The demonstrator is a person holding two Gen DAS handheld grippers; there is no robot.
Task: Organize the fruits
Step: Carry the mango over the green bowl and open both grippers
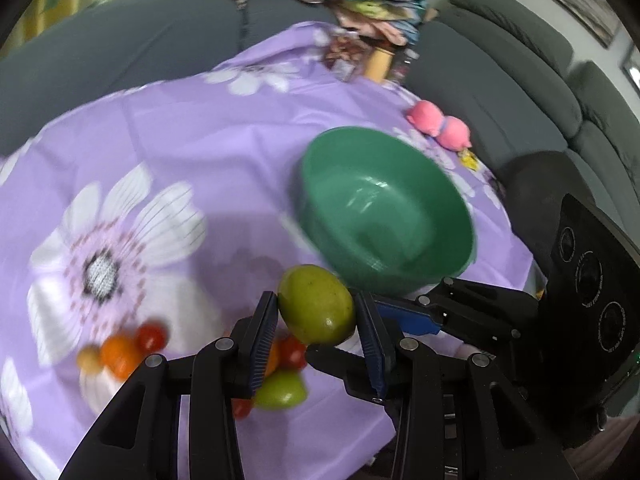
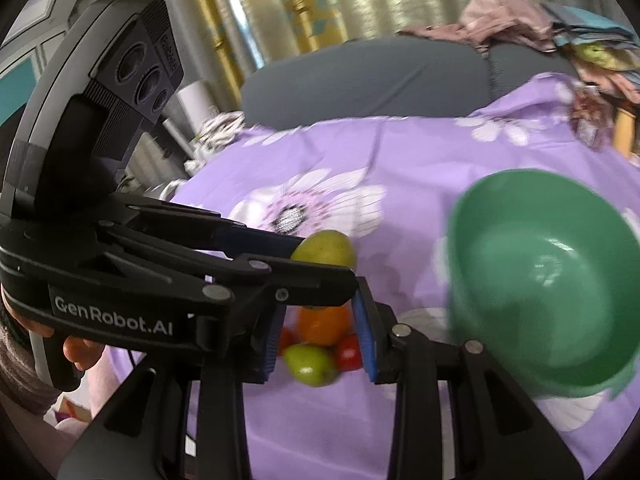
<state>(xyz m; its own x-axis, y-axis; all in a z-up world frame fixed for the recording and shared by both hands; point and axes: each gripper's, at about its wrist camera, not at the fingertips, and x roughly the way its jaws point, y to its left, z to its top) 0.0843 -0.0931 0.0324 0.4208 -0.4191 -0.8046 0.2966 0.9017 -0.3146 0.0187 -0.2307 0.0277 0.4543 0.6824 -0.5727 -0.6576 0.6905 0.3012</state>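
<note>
We had the left claw (image 1: 316,312) clamped on a green mango (image 1: 316,304), its blue pads pressed against both sides of the fruit, which hung clear above the purple flowered cloth (image 1: 180,152) covering the table. Our right claw (image 2: 320,332) framed an orange fruit (image 2: 324,324) between its pads and looked closed on it, though the left claw crossing in front hid the upper part of that grip.

The green bowl (image 1: 384,208) stood at about two o'clock from the mango in the left wrist view, near but not under it. Its inside looked empty, so we judged that no fruit had been sorted into it yet.

Left on the cloth, at about eight o'clock from the mango in that view, lay a small cluster: an orange one (image 1: 120,354), a red tomato-like fruit (image 1: 152,336) and a pale one (image 1: 90,358), touching or nearly so. A small green fruit (image 1: 280,394) and more red ones lay right under the claw.

By our reckoning the job was barely begun: two fruits lifted, none delivered, and the whole pile waiting.
</note>
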